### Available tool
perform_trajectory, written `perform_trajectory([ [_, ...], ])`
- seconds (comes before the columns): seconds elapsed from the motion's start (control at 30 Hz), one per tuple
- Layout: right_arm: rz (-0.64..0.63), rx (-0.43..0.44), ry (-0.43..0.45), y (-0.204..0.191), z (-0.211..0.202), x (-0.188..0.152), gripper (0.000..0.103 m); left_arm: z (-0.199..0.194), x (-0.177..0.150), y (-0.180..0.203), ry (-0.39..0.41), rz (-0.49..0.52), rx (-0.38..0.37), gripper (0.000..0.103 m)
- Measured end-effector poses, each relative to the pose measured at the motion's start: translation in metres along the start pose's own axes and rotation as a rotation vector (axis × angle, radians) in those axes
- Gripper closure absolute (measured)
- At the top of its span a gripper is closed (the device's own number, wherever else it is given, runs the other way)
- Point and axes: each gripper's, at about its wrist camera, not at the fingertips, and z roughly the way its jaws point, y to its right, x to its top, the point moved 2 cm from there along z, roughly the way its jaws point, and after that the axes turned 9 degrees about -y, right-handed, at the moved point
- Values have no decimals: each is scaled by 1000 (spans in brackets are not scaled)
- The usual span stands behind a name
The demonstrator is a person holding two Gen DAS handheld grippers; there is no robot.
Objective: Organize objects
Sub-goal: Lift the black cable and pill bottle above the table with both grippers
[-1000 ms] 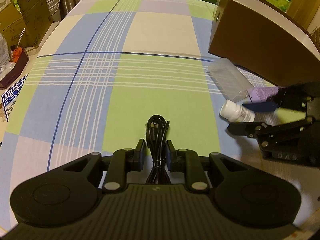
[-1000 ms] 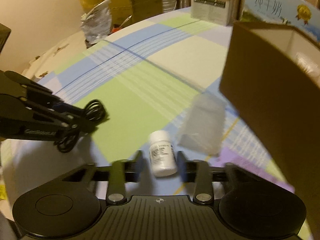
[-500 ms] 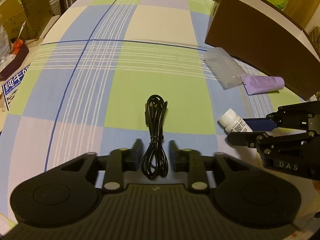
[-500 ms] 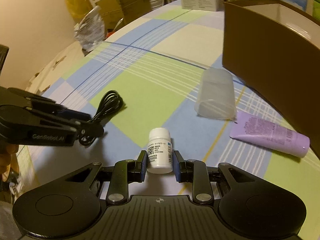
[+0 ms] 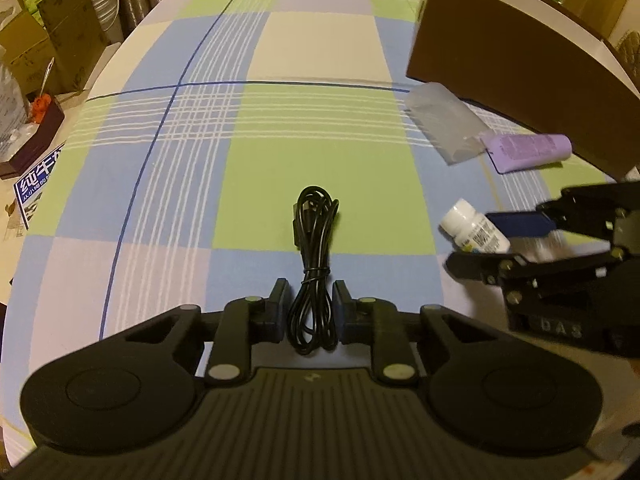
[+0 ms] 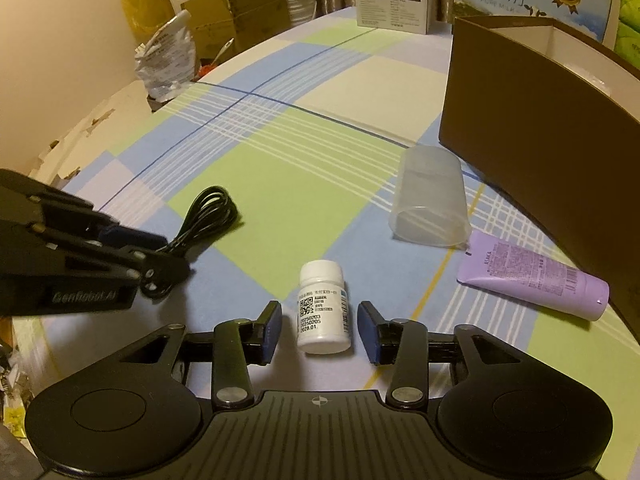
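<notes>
Bottle (image 6: 323,307) and cable (image 5: 313,264) each lie between a pair of parted fingers on the checked surface (image 5: 248,152), and neither is gripped yet. The right hand-held gripper (image 6: 320,330) stands open around the small white pill bottle, which lies on its side with clear gaps to both blue pads. The left hand-held gripper (image 5: 308,306) is open more narrowly around the bundled black cable, the pads just beside the loops; I cannot tell whether they touch. A clear plastic cup (image 6: 430,196) lies tipped over near the brown box (image 6: 540,128), with a purple tube (image 6: 532,276) just beside it. From here the bottle looks the riskier pick: being round and lying down, it could roll or squirt forward if the pads close off-centre or only catch its base. The cable is floppy, so a pinch on a few strands might let the rest sag and snag on the box wall. Both tools sit close together, and lifting at once could make them bump.
</notes>
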Motion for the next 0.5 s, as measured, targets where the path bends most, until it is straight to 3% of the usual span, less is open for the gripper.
perform_trajectory([
  [0.13, -17, -20, 5, -4, 1, -1, 64, -2, -6, 4, 4, 10, -9, 86],
  [0.2, -36, -37, 5, -5, 1, -2, 79, -2, -7, 3, 2, 5, -18, 87],
  [0.5, 88, 35, -23, 7, -9, -8, 79, -5, -7, 2, -9, -38, -98, 90],
])
